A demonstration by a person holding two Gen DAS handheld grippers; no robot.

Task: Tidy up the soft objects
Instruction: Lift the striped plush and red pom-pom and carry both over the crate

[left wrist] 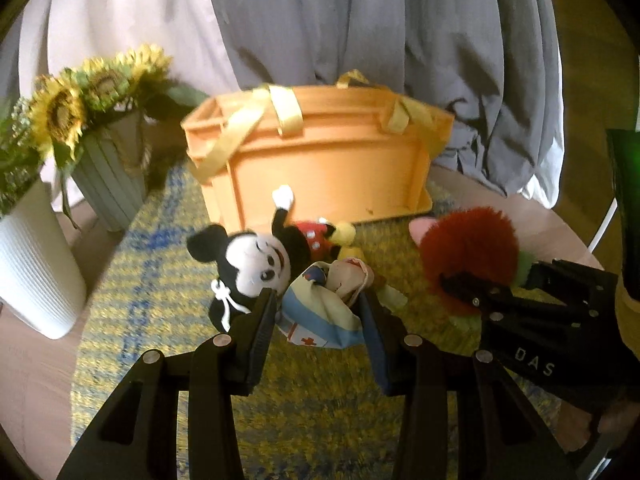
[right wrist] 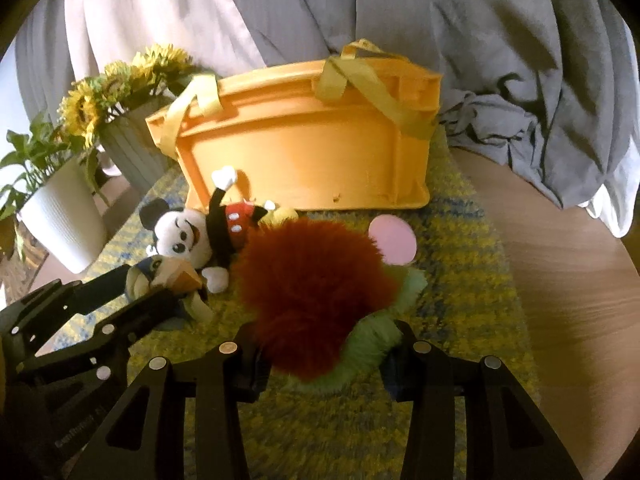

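Observation:
An orange plastic crate [left wrist: 320, 160] with yellow strap handles stands at the back of a yellow-blue rug [left wrist: 160, 280]; it also shows in the right wrist view [right wrist: 312, 160]. In front of it lie a Mickey plush [left wrist: 260, 260] [right wrist: 192, 236], a small duck plush in a sailor outfit [left wrist: 324, 308] [right wrist: 168, 280], and a red furry plush with green fur and a pink ear [left wrist: 468, 256] [right wrist: 312, 280]. My left gripper [left wrist: 320, 304] has its fingers on both sides of the duck plush. My right gripper [right wrist: 324, 340] has its fingers on both sides of the red plush.
A grey ribbed pot of sunflowers [left wrist: 108, 184] and a white ribbed pot [left wrist: 36, 272] stand at the left on the round wooden table [right wrist: 560, 280]. Grey and white curtains [left wrist: 360, 20] hang behind the crate.

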